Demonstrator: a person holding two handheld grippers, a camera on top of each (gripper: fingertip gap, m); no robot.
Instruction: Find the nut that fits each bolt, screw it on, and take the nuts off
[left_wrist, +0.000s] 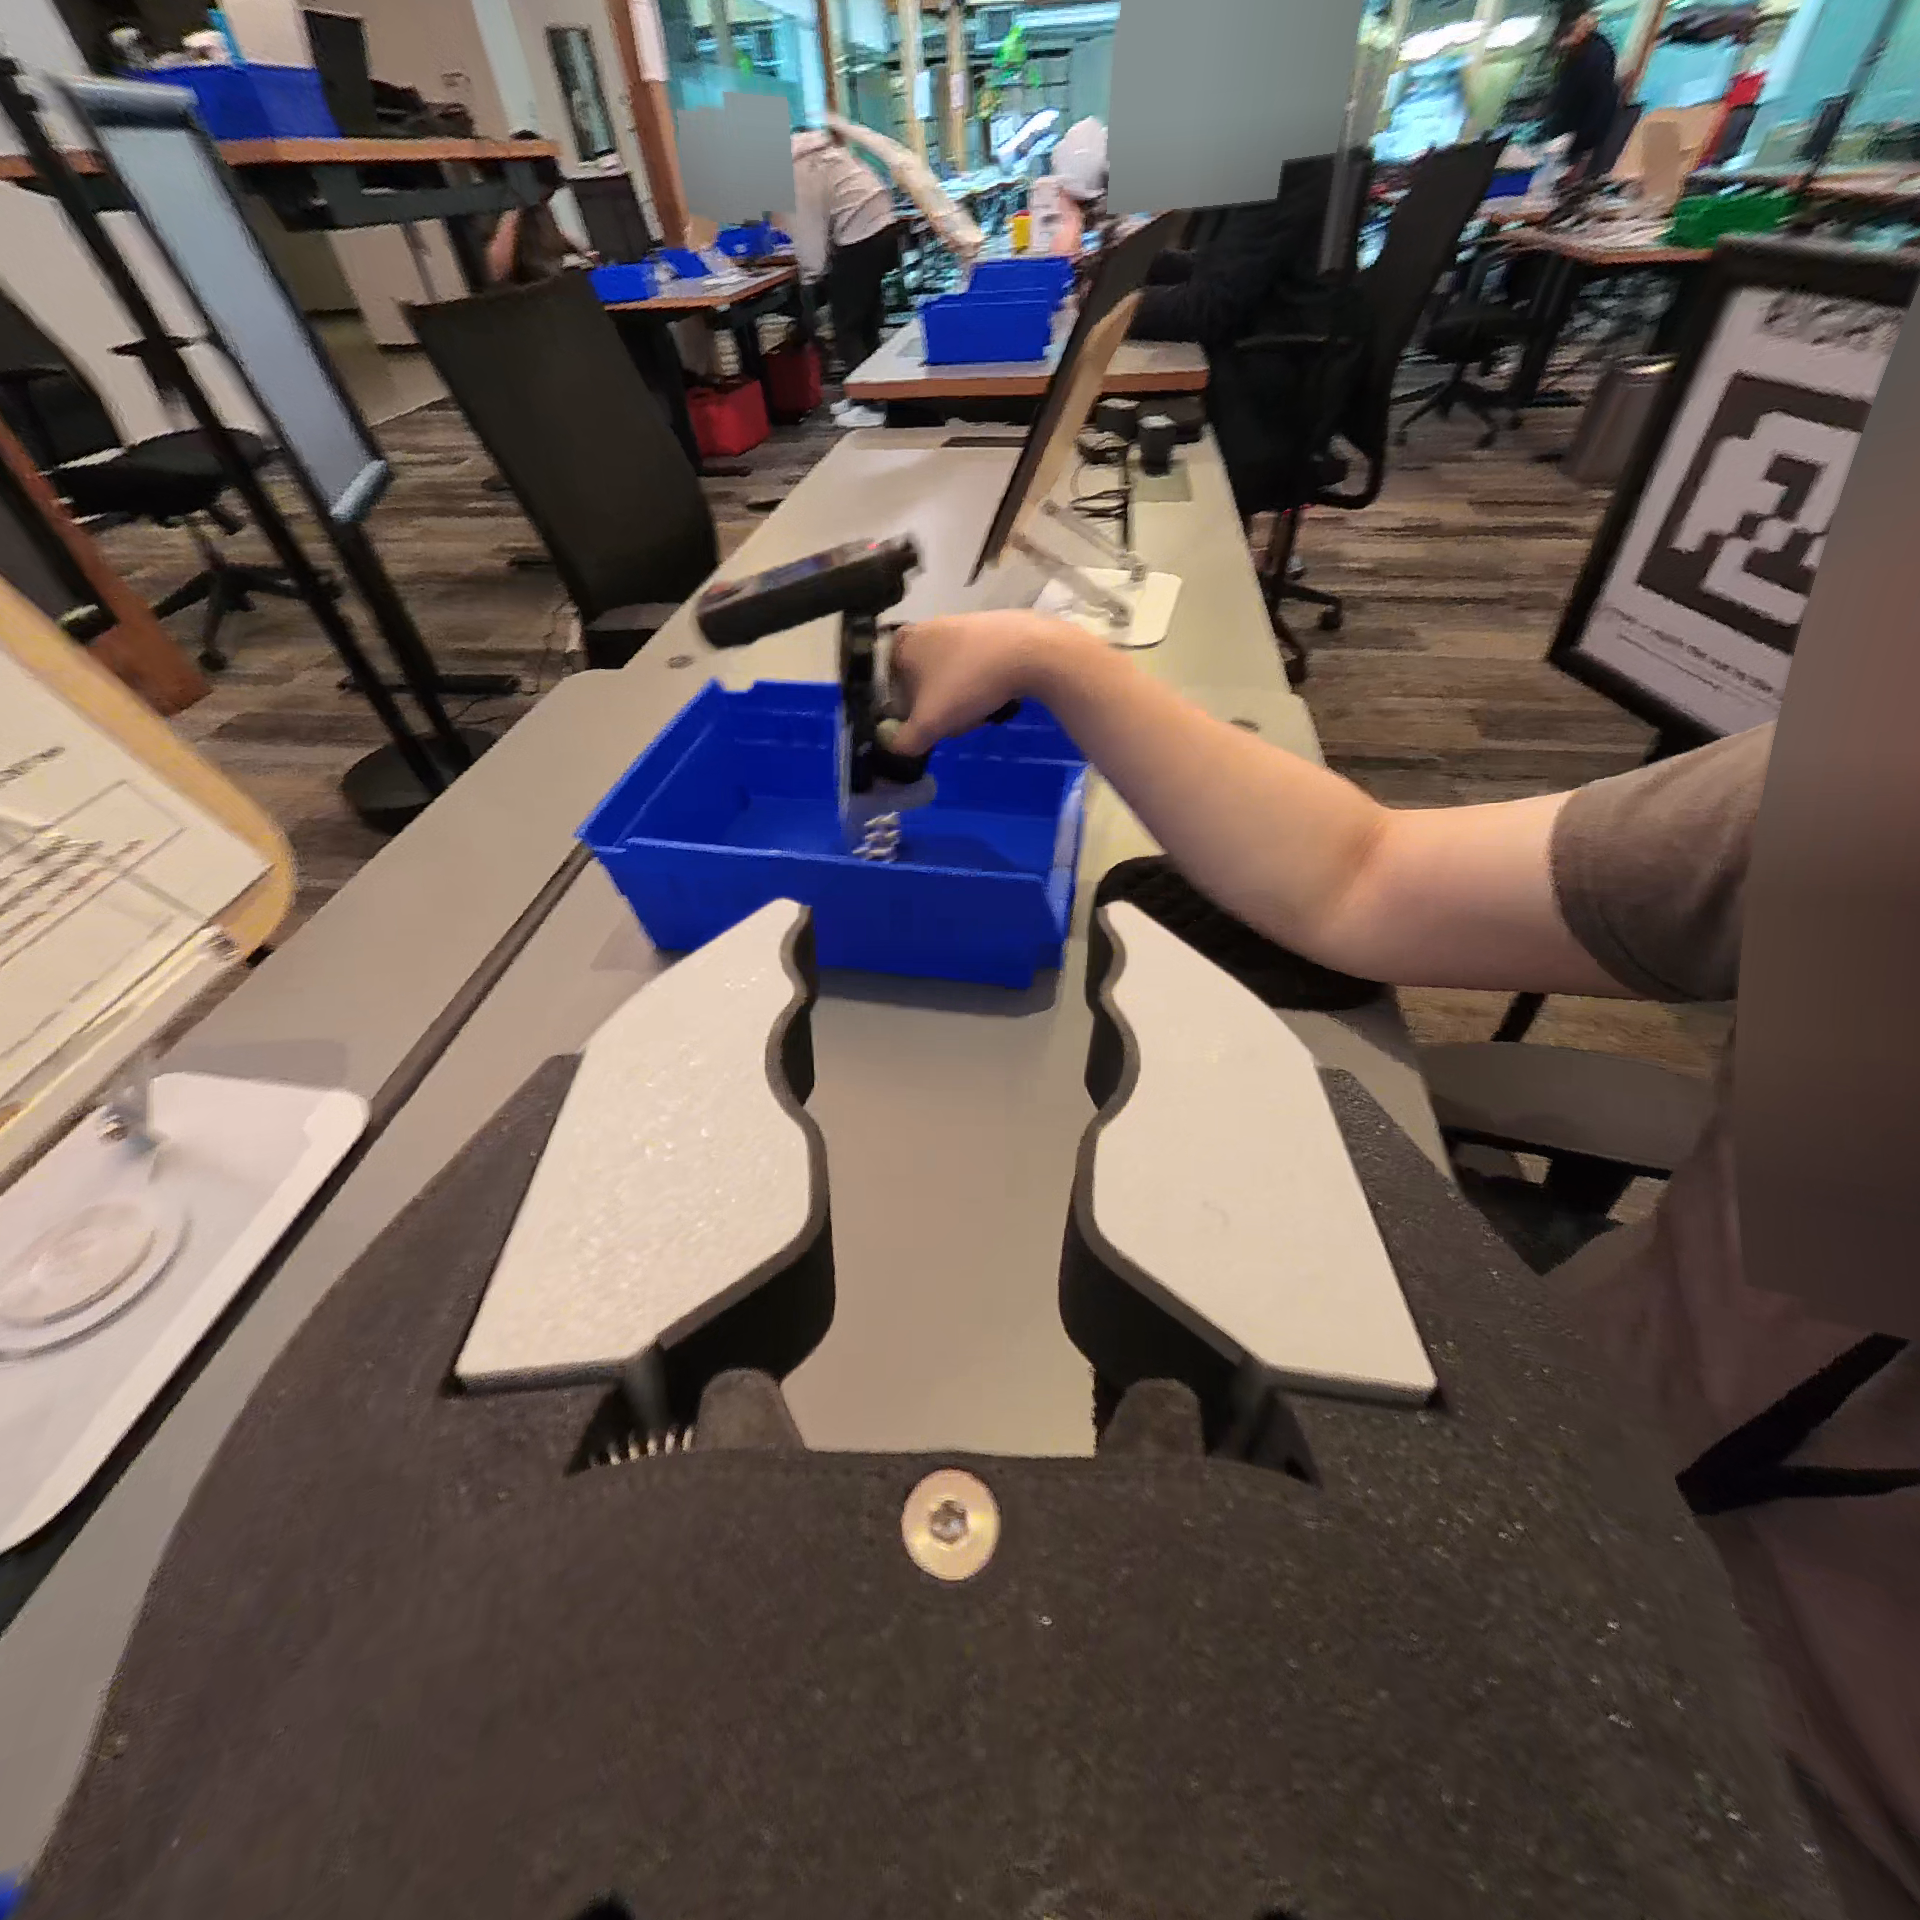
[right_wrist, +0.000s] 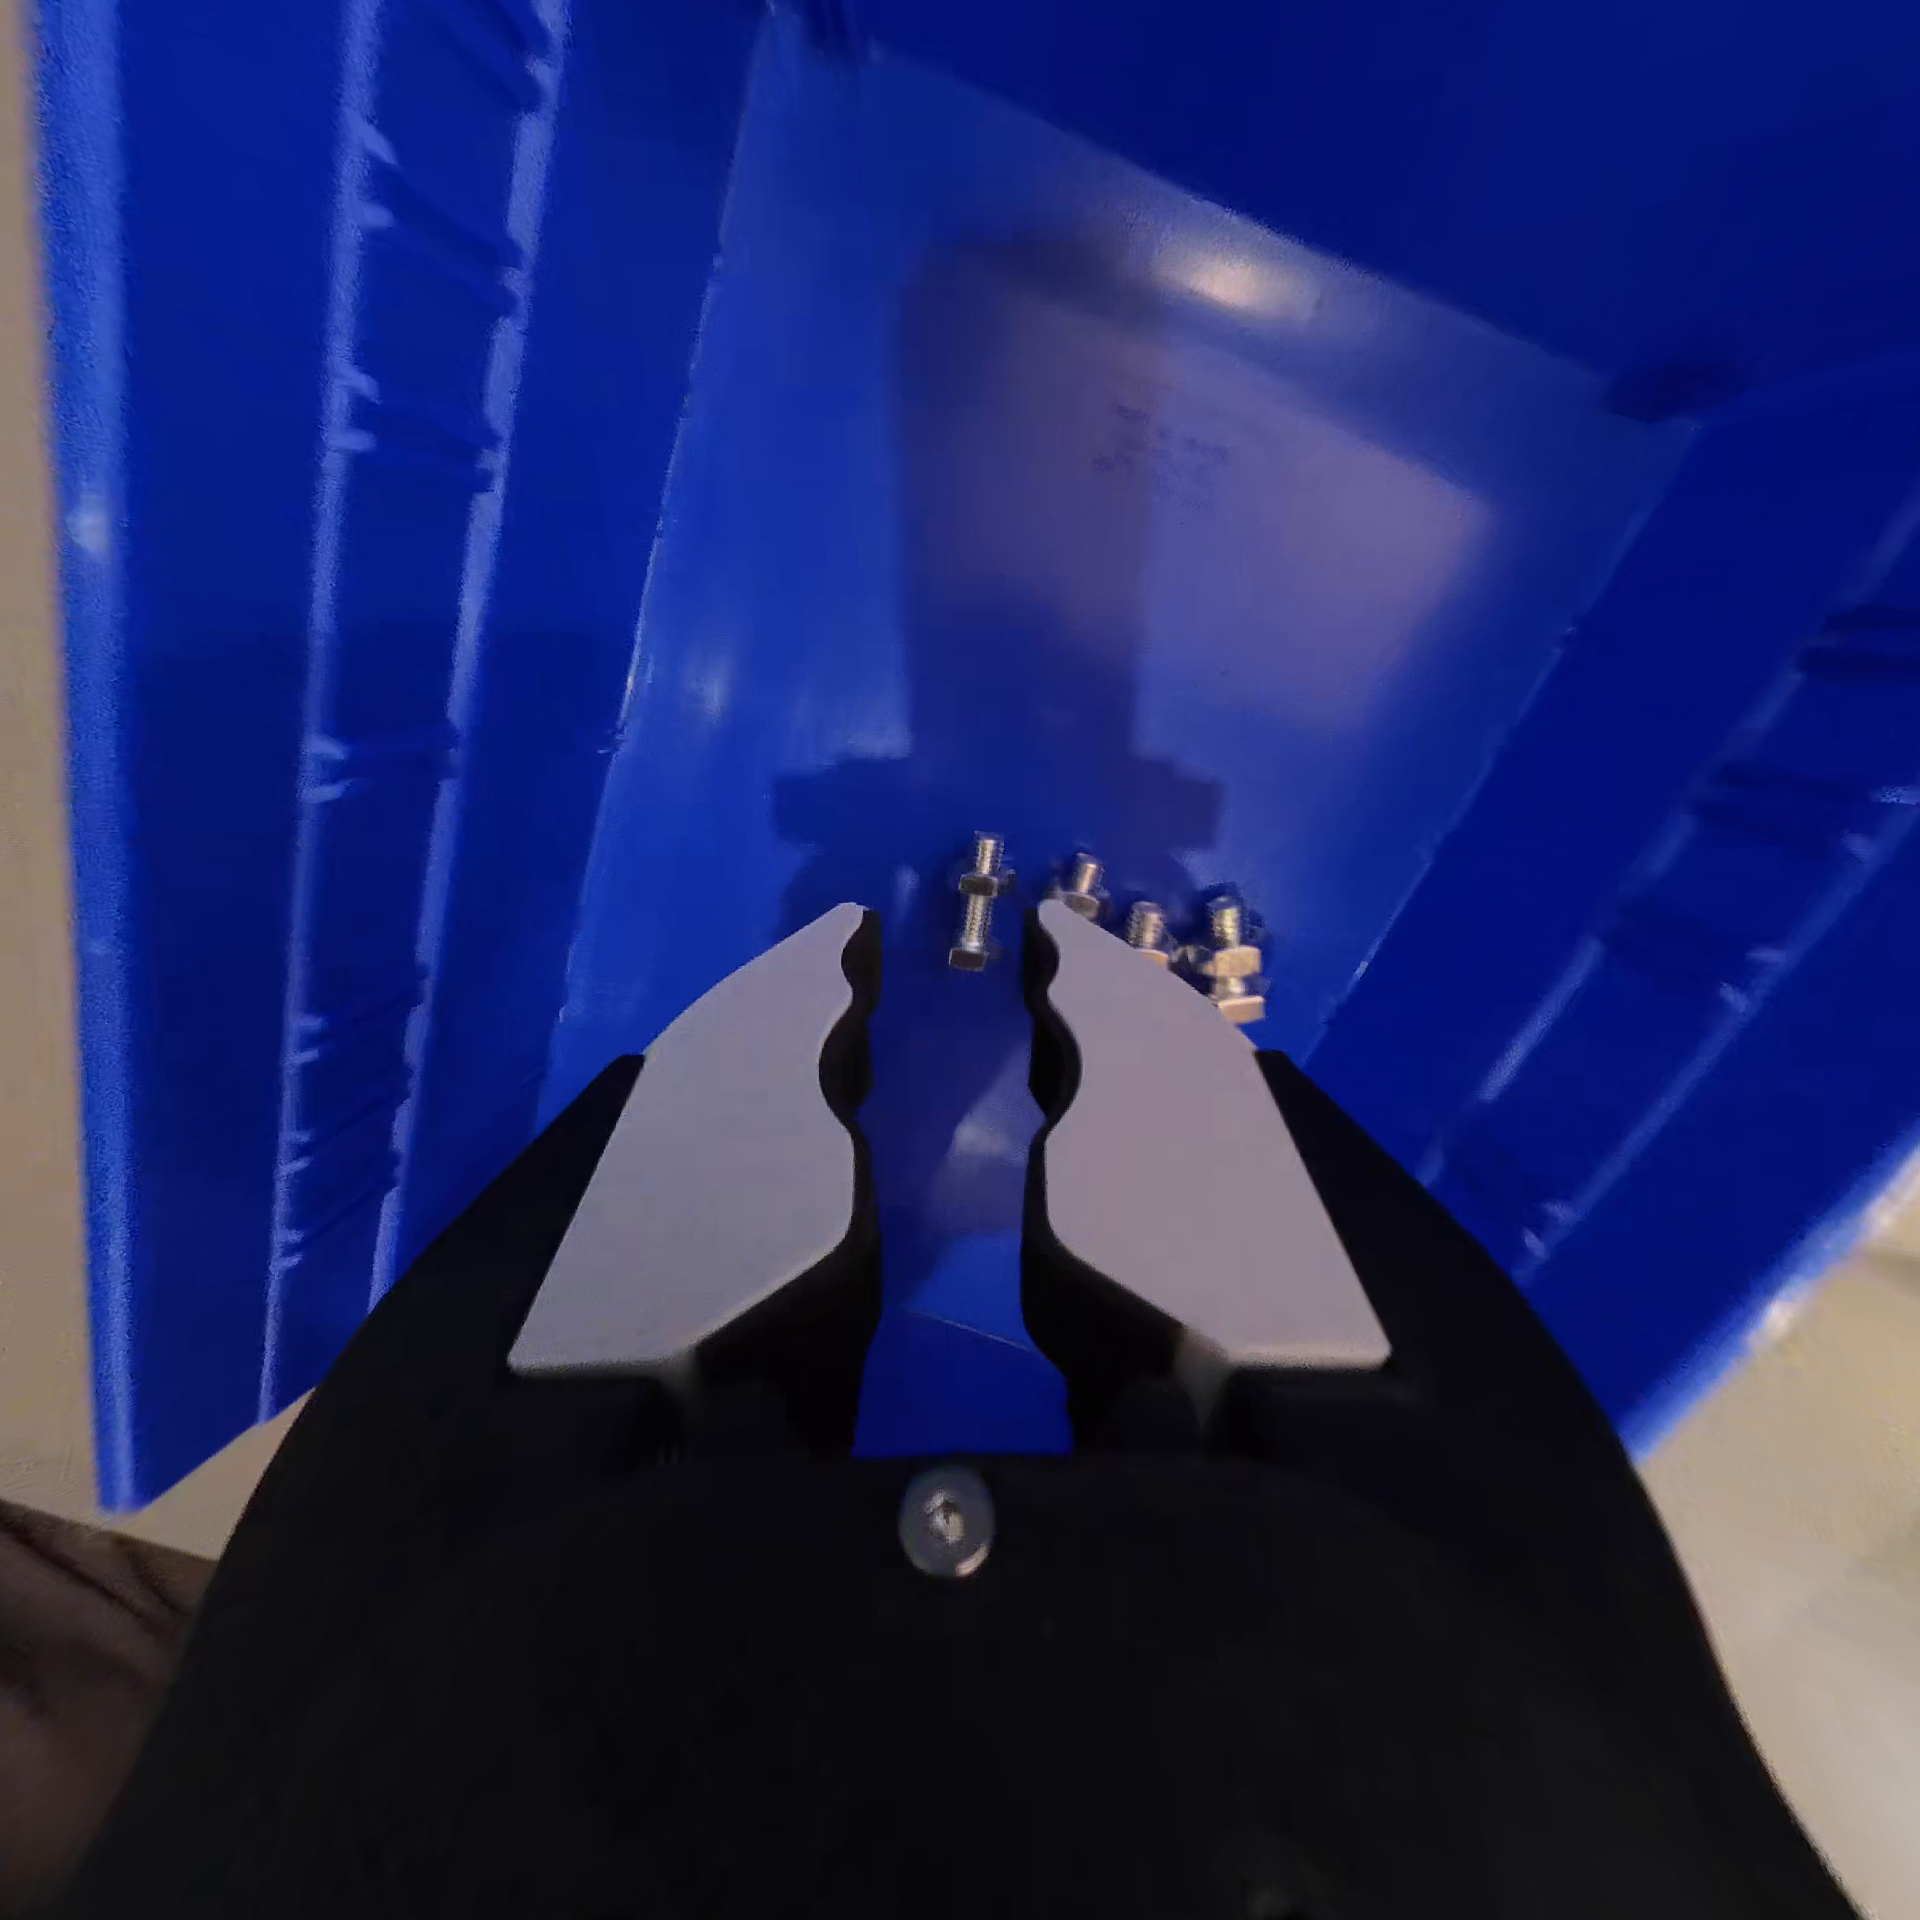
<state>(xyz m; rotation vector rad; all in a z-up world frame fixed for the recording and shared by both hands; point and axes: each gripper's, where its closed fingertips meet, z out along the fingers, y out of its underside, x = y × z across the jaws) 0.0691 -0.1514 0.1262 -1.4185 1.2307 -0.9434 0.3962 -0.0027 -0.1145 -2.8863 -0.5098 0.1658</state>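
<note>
1. Several small silver bolts (right_wrist: 1117, 925) with nuts threaded on lie clustered on the floor of a blue bin (right_wrist: 1351, 540); blur hides their exact count.
2. The right gripper (right_wrist: 951, 914) points down into the bin, jaws spread and empty, just short of the leftmost bolt (right_wrist: 977, 902).
3. The left gripper (left_wrist: 948, 940) hovers over the grey counter (left_wrist: 935, 1195) near the bin, jaws spread, holding nothing.

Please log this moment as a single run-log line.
phase: reaching for a bolt | right gripper: open, inside blue bin, above bolts with nuts | left gripper: open, empty, over table
</note>
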